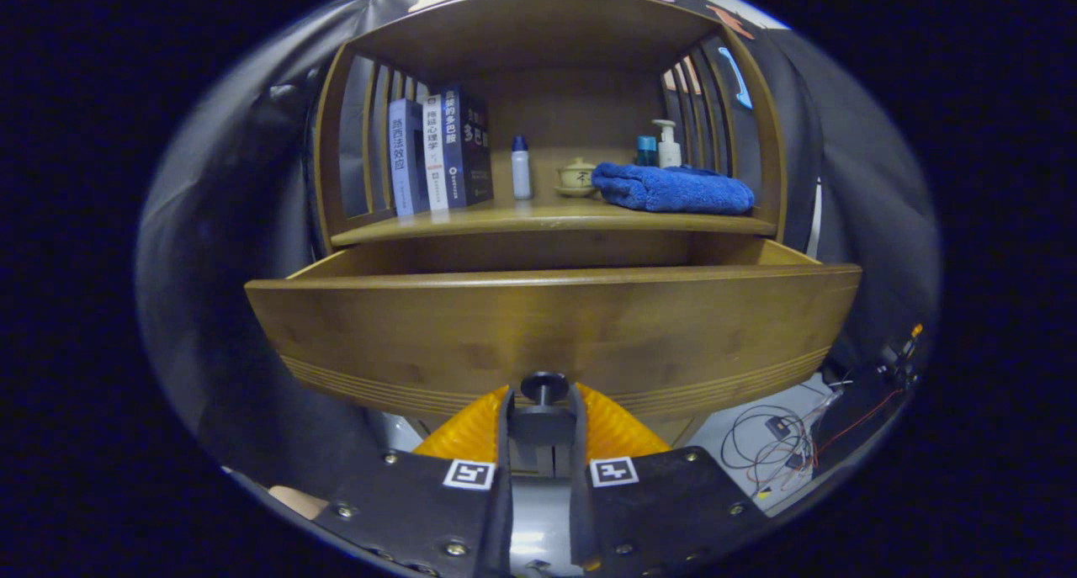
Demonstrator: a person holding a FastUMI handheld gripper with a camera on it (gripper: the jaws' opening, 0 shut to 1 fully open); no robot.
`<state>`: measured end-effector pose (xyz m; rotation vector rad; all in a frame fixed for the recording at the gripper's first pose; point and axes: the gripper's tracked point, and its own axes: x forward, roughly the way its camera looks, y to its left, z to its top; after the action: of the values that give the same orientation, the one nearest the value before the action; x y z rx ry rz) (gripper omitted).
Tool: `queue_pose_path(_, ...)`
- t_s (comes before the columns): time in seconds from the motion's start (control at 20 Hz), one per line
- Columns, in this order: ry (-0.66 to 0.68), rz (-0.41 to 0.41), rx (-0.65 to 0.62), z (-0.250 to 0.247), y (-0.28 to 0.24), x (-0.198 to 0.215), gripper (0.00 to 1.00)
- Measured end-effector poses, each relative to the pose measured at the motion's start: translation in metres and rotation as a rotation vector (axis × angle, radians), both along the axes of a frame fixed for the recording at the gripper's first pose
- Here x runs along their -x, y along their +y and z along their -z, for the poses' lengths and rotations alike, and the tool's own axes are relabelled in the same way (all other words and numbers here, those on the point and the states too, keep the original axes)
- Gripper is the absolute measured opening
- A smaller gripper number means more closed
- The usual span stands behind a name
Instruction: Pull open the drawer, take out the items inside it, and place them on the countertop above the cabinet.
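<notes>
gripper view: gripper (543, 401) clenched on the dark round knob (543, 385) of the drawer (547, 330), one finger either side of its stem. drawer stands pulled out of the cabinet (551, 225); its tall front blocks the inside, so contents cannot be told. on the countertop (547, 218) beyond: books (439, 153) upright at the left, a small white bottle (522, 167), a lidded cup (577, 176), a folded blue towel (673, 188) with a pump bottle (668, 145) and a blue container (646, 150) behind it. cables (770, 448) on the floor, probably loose wiring, right of the fingers.
</notes>
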<state>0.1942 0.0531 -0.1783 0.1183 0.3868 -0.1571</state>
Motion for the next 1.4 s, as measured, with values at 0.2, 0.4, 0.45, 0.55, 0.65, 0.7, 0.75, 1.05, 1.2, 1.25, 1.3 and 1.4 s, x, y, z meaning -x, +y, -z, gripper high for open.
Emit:
queue_pose_path(0.2, 0.026, -0.009, -0.016, 0.003, 0.008, 0.015, 0.27)
queue_pose_path(0.4, 0.045, -0.024, -0.011, 0.010, 0.009, 0.034, 0.27)
queue_pose_path(0.45, 0.039, -0.028, -0.004, 0.008, 0.007, 0.039, 0.27)
queue_pose_path(0.55, 0.037, -0.033, 0.000, 0.009, 0.006, 0.039, 0.27)
queue_pose_path(0.65, 0.041, -0.045, -0.002, 0.010, 0.009, 0.038, 0.27)
queue_pose_path(0.7, 0.052, -0.052, 0.000, 0.010, 0.008, 0.041, 0.34)
queue_pose_path(0.75, 0.048, -0.049, -0.001, 0.006, 0.006, 0.044, 0.38)
queue_pose_path(1.05, -0.114, -0.035, 0.073, -0.049, 0.001, 0.072, 0.46)
queue_pose_path(1.2, -0.222, -0.029, 0.083, -0.093, -0.005, 0.072, 0.46)
queue_pose_path(1.25, -0.241, -0.030, 0.079, -0.104, -0.006, 0.069, 0.46)
queue_pose_path(1.3, -0.253, -0.029, 0.069, -0.113, -0.008, 0.063, 0.46)
queue_pose_path(1.4, -0.266, -0.023, 0.050, -0.128, -0.014, 0.051, 0.46)
